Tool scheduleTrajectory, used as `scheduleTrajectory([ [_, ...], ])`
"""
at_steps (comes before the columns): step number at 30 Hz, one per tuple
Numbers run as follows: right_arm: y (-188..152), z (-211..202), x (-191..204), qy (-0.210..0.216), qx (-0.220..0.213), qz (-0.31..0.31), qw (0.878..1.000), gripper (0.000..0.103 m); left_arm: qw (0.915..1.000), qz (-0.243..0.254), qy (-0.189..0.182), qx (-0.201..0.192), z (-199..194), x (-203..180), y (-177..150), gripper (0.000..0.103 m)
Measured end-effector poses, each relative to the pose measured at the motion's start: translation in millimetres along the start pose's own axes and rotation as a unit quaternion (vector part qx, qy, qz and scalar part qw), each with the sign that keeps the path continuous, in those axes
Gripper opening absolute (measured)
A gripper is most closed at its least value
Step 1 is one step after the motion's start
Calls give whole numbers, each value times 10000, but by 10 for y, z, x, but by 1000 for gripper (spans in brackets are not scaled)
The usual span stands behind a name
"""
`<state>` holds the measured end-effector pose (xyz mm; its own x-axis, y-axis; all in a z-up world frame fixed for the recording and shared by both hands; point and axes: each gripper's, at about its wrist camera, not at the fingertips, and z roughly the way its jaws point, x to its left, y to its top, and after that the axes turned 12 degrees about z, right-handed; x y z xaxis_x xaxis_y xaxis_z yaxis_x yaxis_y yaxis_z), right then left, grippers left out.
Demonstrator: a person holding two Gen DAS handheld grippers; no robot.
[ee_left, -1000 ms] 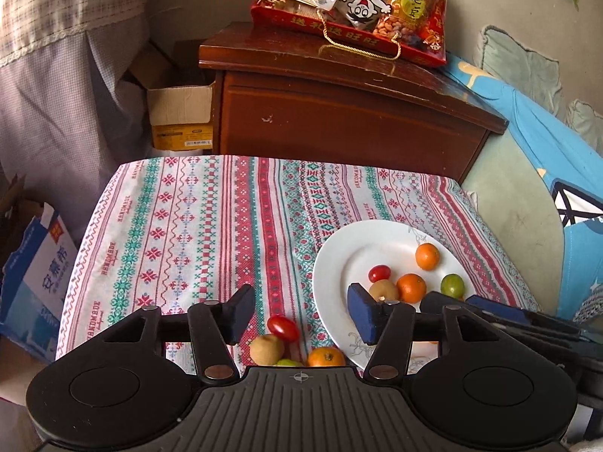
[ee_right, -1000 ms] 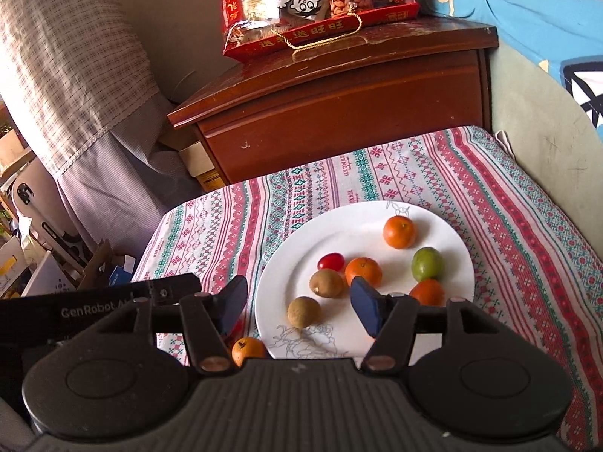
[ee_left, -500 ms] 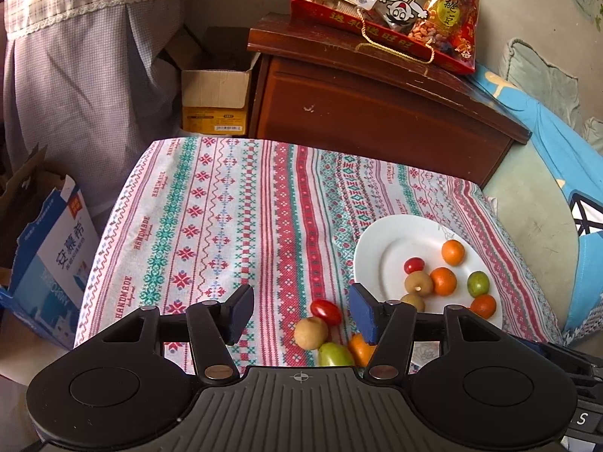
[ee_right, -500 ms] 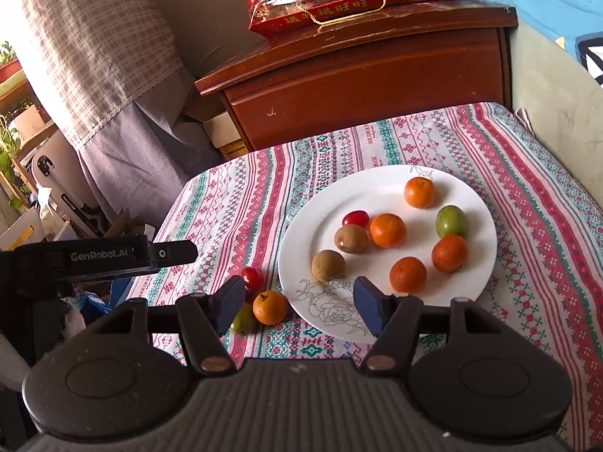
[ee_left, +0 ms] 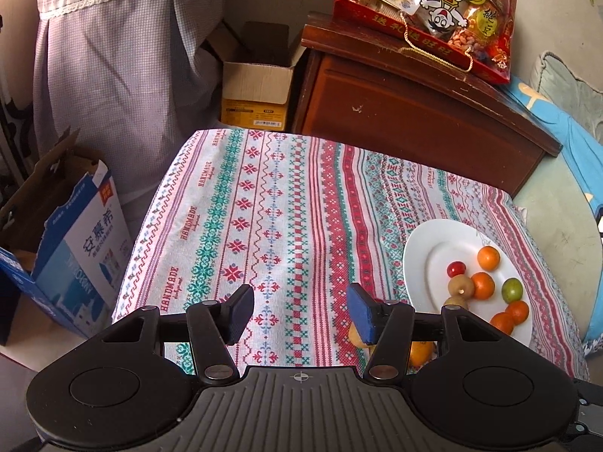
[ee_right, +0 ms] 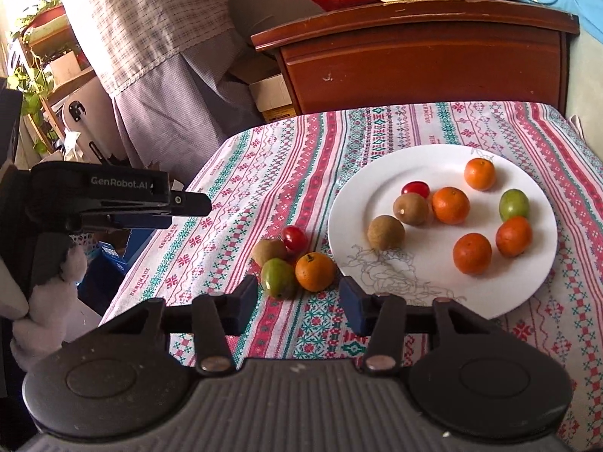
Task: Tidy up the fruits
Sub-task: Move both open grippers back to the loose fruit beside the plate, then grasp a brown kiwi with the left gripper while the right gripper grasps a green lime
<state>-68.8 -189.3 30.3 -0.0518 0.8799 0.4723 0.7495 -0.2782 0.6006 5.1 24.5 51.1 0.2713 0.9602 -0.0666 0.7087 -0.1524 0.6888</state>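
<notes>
A white plate [ee_right: 444, 290] with a faint line drawing on its near rim sits on a table covered by a striped cloth [ee_right: 320, 158] patterned in red, teal and white. On the plate lie eight small fruits: four oranges, one at the far edge [ee_right: 479, 174], one near the middle [ee_right: 450, 205] and two side by side at the near right [ee_right: 472, 253]; a shiny red tomato [ee_right: 415, 189]; a green fruit [ee_right: 513, 204] at the right; and two dull brown round fruits [ee_right: 410, 209], the nearer one [ee_right: 386, 232] close to the left rim.

Just left of the plate, on the cloth, four more fruits huddle together and touch: a brown one [ee_right: 269, 251], a red tomato [ee_right: 294, 238], a glossy green one [ee_right: 278, 277] and an orange with a small green stem mark [ee_right: 315, 272].

The right gripper [ee_right: 298, 301] hangs low over the cloth just in front of this cluster. Its jaws are partly apart and closing, with nothing pressed between the pads; the green fruit and the orange lie just beyond the tips.

The left gripper [ee_left: 299, 310] is held over bare cloth to the left of the plate, jaws partly open and holding nothing. In its own view the cluster is mostly hidden behind its right finger [ee_left: 362, 314]. A gloved hand [ee_right: 49, 286] grips its handle.
</notes>
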Motion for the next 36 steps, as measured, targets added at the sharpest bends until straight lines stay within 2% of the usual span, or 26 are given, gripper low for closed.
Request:
scheduleTrajectory([
  [2,-30,48,2,38,76,19,10000,41,10000,74,-21,28,7,-25,-17,53],
  [7,-81,150,97,216,102,-110,9997,40,9999,89,85,25,8,-9,-22,53],
  [12,-71,306,130,107,80,-172,9998,40,9998,-19,173,52,20,68,-36,50],
  [15,-63,359,138,103,76,-196,9997,36,9998,-74,160,89,39,99,-47,50],
  [19,-75,408,177,67,38,-304,9995,34,9998,-82,100,129,66,97,-62,50],
  [22,-99,447,175,10,54,-336,9994,25,9999,-50,64,143,85,79,-82,50],
  [30,-126,235,192,127,154,-367,9991,25,9995,161,-201,174,154,-51,-127,50],
  [36,-198,92,77,-89,260,-291,9992,24,9980,326,-476,243,235,-189,-168,50],
])
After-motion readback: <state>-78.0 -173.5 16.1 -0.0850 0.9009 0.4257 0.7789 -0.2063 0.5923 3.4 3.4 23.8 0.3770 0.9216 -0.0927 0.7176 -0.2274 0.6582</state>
